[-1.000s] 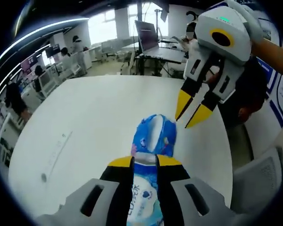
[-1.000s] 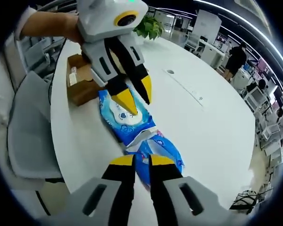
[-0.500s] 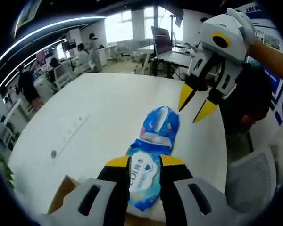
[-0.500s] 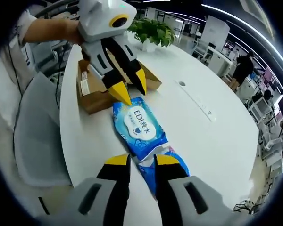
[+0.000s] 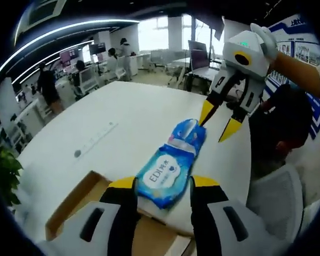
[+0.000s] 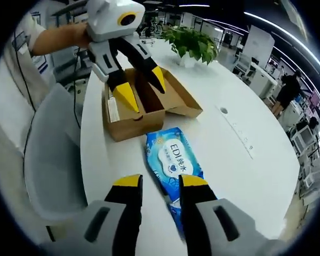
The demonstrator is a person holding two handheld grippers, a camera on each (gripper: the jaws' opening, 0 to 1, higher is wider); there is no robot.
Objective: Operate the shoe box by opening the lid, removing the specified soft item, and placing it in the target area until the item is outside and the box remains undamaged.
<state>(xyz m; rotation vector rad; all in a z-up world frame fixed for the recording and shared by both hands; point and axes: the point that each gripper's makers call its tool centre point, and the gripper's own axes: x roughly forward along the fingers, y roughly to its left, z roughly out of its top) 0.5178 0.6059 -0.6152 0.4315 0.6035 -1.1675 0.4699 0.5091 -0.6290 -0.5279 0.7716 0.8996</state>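
Left gripper view, left to right: a plant [image 5: 4, 173] at the counter's edge; the open shoe box [image 5: 90, 205], cardboard, lid folded back, lying beneath the left hand-held gripper [image 5: 162, 186], whose jaws stand spread and empty on either side of the near end of the wipes pack [image 5: 168, 173]; beyond the pack, the right hand-held gripper [image 5: 217, 121] hovers above its far end, jaws likewise spread and pinching nothing. The pack, the soft item, lies flat on the white counter [image 5: 122, 114] just beside the box and wholly outside it, so the removal appears done and both tools are judged free of their load. Right gripper view, left to right: a grey chair [image 6: 50, 154] drawn up to the counter; the box [image 6: 144, 109] with the left hand-held gripper [image 6: 141, 88] above its open cavity; the pack [image 6: 173, 157] between box and right hand-held gripper [image 6: 161, 184]. The box shows no tear or crush. The counter is a broad, smooth white top with an inset slot; the room is an open-plan office with desks, monitors, ceiling light strips and people standing in the distance.
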